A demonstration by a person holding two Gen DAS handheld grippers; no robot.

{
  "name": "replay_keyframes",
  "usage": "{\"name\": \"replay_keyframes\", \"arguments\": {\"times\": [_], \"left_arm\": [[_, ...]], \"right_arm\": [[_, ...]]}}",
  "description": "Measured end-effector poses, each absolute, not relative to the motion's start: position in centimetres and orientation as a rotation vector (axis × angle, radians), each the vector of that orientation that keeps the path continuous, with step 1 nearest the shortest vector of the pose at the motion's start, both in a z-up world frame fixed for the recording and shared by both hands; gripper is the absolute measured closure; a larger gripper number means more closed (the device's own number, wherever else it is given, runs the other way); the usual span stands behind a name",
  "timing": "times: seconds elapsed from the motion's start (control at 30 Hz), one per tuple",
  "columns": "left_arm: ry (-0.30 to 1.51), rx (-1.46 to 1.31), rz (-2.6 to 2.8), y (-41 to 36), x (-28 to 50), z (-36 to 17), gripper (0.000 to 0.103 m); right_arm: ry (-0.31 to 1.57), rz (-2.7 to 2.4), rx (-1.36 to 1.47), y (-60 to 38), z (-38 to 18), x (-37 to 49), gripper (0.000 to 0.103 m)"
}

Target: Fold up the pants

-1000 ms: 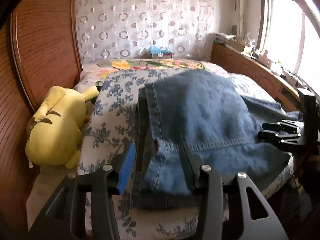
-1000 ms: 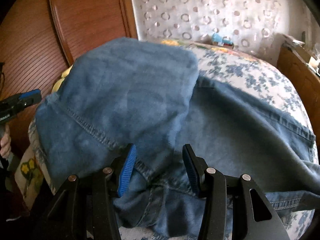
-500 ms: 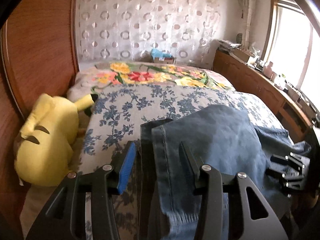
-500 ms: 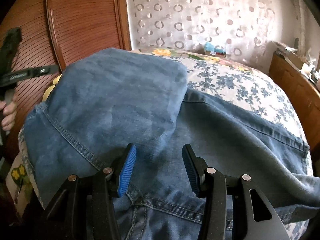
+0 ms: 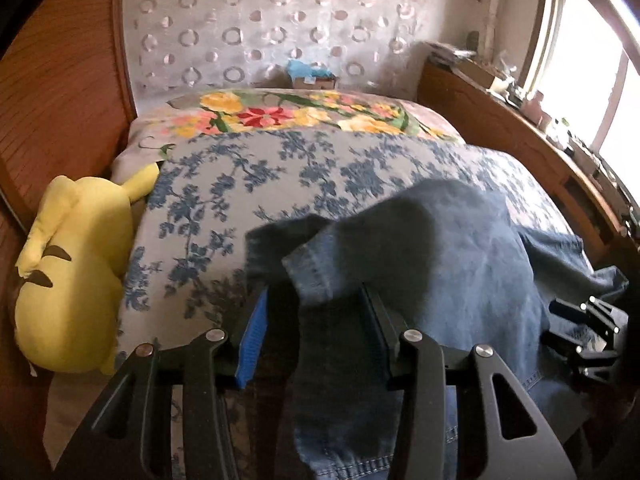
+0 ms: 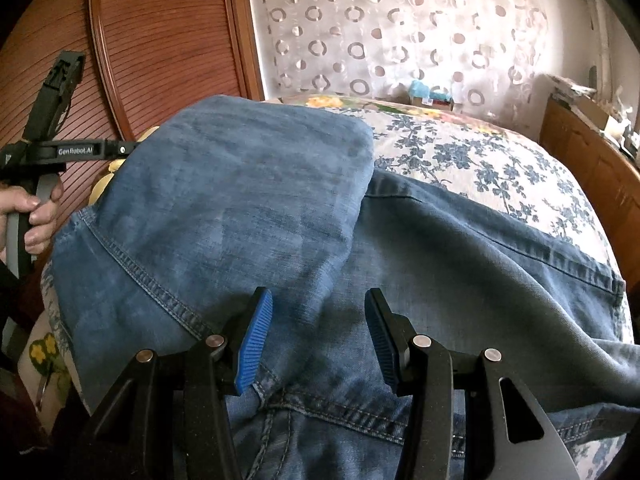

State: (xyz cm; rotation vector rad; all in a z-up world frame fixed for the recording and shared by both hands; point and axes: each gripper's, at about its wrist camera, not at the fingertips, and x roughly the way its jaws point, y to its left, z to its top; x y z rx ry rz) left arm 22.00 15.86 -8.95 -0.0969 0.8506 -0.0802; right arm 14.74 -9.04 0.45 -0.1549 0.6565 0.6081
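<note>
Blue denim pants (image 6: 248,208) lie on the bed, one part folded over the rest. In the left wrist view the pants (image 5: 440,256) drape between and over my left gripper's fingers. My left gripper (image 5: 316,320) has its jaws wide apart, and a corner of denim hangs down between them. My right gripper (image 6: 318,320) is open just above the denim near a stitched seam, holding nothing. The left gripper also shows at the left edge of the right wrist view (image 6: 52,148), held by a hand. The right gripper shows at the right edge of the left wrist view (image 5: 580,328).
A yellow plush toy (image 5: 72,276) lies at the bed's left side by the wooden headboard (image 6: 160,40). The blue floral bedspread (image 5: 256,184) covers the bed. A wooden ledge (image 5: 520,136) with clutter runs under the window on the right.
My left gripper has lifted and pulled back toward the near edge; the denim now sits lower in its view. My right gripper has stayed open over the pants, shifting slightly.
</note>
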Motion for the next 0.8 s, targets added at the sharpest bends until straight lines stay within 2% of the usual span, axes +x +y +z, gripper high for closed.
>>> {"name": "replay_keyframes", "arguments": {"times": [0.1, 0.17, 0.27, 0.4, 0.53, 0.6, 0.7, 0.77, 0.8], "left_arm": [[0.863, -0.110, -0.077, 15.7, 22.1, -9.4, 0.061], [0.868, -0.115, -0.090, 15.5, 22.2, -9.6, 0.079], [0.837, -0.101, -0.083, 15.3, 21.4, -9.2, 0.093], [0.682, -0.117, 0.005, 16.6, 19.6, -5.6, 0.094], [0.664, -0.086, 0.038, 17.2, 19.5, -4.0, 0.094], [0.680, -0.089, 0.024, 17.3, 19.5, -4.0, 0.092], [0.700, -0.115, 0.018, 17.4, 19.1, -4.4, 0.079], [0.692, -0.125, 0.008, 17.2, 18.6, -4.6, 0.059], [0.680, -0.127, 0.001, 17.0, 18.1, -4.7, 0.055]], "right_arm": [[0.658, 0.611, -0.152, -9.1, 0.4, 14.8, 0.053], [0.660, 0.611, -0.149, -9.1, 0.4, 14.8, 0.053], [0.661, 0.611, -0.146, -9.1, 0.4, 14.8, 0.053], [0.662, 0.614, -0.142, -9.1, 0.3, 14.9, 0.053], [0.661, 0.626, -0.137, -9.0, 0.3, 14.9, 0.053], [0.660, 0.626, -0.132, -9.2, 0.2, 15.0, 0.053], [0.657, 0.624, -0.119, -9.3, 0.2, 15.0, 0.053], [0.662, 0.626, -0.122, -9.3, 0.2, 15.1, 0.053], [0.659, 0.622, -0.125, -9.4, 0.3, 15.0, 0.053]]}}
